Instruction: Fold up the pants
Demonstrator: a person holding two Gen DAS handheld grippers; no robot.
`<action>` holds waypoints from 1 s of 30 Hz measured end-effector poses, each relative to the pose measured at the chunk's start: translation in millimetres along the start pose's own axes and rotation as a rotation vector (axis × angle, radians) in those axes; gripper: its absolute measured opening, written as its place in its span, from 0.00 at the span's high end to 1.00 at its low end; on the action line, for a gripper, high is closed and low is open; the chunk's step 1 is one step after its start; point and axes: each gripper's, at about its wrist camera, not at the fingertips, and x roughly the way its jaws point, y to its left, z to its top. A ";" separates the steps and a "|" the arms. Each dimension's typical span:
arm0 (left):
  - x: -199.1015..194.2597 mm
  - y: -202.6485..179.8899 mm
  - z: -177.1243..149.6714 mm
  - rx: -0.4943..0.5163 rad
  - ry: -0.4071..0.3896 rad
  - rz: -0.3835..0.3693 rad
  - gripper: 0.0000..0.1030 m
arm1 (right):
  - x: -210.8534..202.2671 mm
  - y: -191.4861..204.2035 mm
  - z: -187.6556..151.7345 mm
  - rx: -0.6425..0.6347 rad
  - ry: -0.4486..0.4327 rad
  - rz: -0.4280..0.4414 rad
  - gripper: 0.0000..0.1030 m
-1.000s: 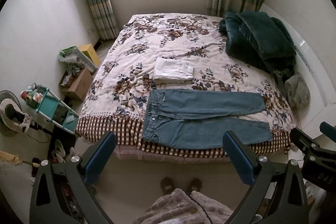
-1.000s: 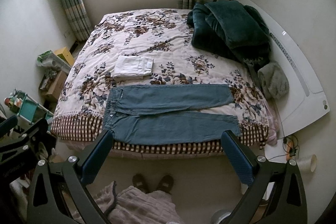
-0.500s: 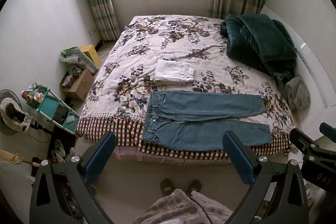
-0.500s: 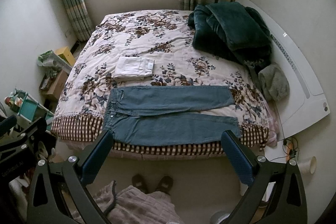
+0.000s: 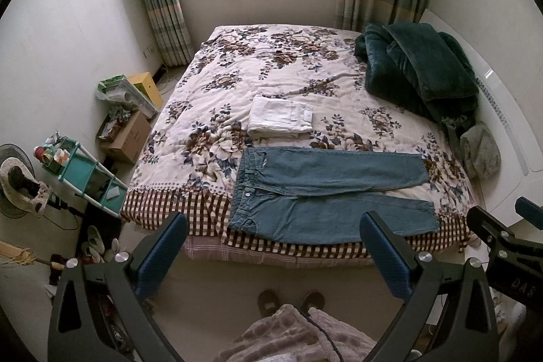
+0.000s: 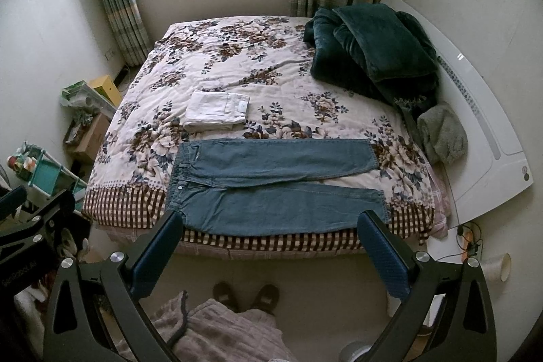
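Floral bedding covers the bed (image 5: pixel 271 56), and the jeans (image 5: pixel 325 195) lie flat along its near edge, long axis left to right, waistband left. Both the left gripper (image 5: pixel 273 246) and right gripper (image 6: pixel 269 243) hover spread wide and empty, well short of them; left nearer the waistband.

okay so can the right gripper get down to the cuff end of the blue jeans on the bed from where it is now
Probably yes. The right gripper is open and holds nothing, raised above the near edge of the bed. The jeans lie flat along that edge, their cuffs on its side, with nothing lying on them or between.
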 end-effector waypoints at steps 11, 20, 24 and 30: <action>-2.2 -5.0 4.9 0.001 0.012 -0.004 0.00 | 2.9 -0.6 0.2 -0.005 0.010 0.007 0.00; 9.7 -17.4 11.8 -0.027 0.006 0.006 0.00 | 14.6 -4.8 -2.8 -0.001 0.010 0.011 0.00; 27.9 -25.0 18.0 -0.060 -0.017 0.029 0.00 | 35.5 -18.5 4.7 0.030 -0.012 -0.001 0.00; 86.4 -44.5 38.9 -0.080 -0.017 0.077 0.00 | 97.9 -47.1 37.5 0.065 -0.015 -0.019 0.00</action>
